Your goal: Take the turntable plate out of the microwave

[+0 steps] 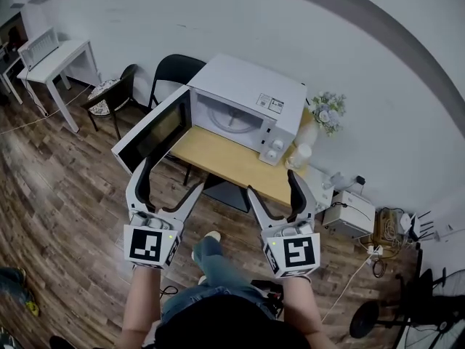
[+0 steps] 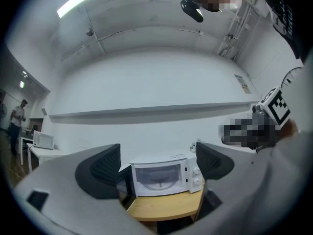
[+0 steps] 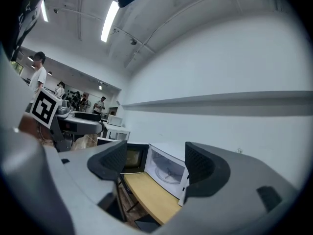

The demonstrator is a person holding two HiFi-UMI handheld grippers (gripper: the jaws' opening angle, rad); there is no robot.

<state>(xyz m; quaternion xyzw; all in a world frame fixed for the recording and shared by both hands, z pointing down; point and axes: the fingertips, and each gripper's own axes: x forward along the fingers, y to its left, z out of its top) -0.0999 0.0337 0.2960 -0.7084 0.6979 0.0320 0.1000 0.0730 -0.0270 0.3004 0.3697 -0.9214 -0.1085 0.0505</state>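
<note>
Wood-patterned floor (image 1: 65,195) and a plain white wall (image 1: 327,20) surround a small wooden worktop (image 1: 218,158), seen steeply from above. On the worktop sits a white microwave (image 1: 254,86) with its door (image 1: 154,131) swung wide open to the left. The turntable plate (image 1: 234,118), a pale round disc, lies flat inside the oven cavity. Just beside the microwave's right end, a white vase of flowers (image 1: 327,111) stands at the worktop's corner. A black chair (image 1: 174,70) stands near the wall to the left of the microwave, and a white desk (image 1: 58,57) stands well apart at the far left. A person stands short of the worktop and holds one tool in each hand, both pointed toward the microwave. The left gripper (image 1: 173,177) has its jaws spread wide with nothing between them; through the gap, its own view shows the open microwave with the plate inside. The right gripper (image 1: 274,184) also has its jaws wide apart, empty and touching nothing. Both grippers are well apart from the microwave and the plate.
</note>
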